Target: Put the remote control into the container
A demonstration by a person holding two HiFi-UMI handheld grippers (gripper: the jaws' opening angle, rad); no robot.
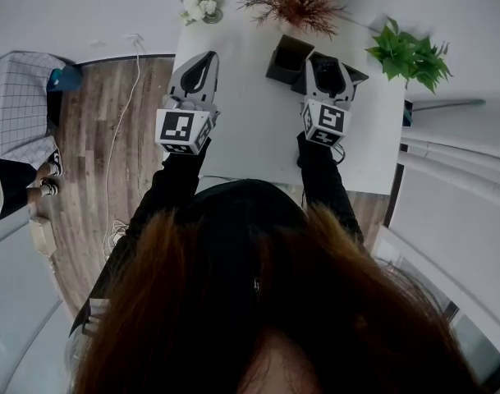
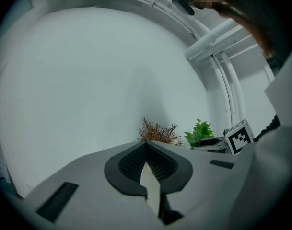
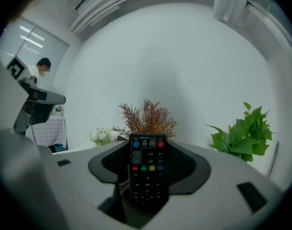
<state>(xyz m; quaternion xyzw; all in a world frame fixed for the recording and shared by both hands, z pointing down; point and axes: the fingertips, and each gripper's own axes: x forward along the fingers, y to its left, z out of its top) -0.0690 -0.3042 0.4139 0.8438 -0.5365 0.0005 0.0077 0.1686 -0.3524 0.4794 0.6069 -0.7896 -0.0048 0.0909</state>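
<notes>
Clamping the remote (image 3: pixel 147 171) upright in the right gripper (image 3: pixel 146 145) beside the container (image 1: pixel 287 58), left gripper (image 2: pixel 146 150) closed tip-to-tip, empty.

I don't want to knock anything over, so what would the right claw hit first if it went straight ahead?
Probably the reddish dried plant, which sits dead ahead beyond the remote control that the right claw holds. The black container lies left of that line. Depth is unclear.
</notes>
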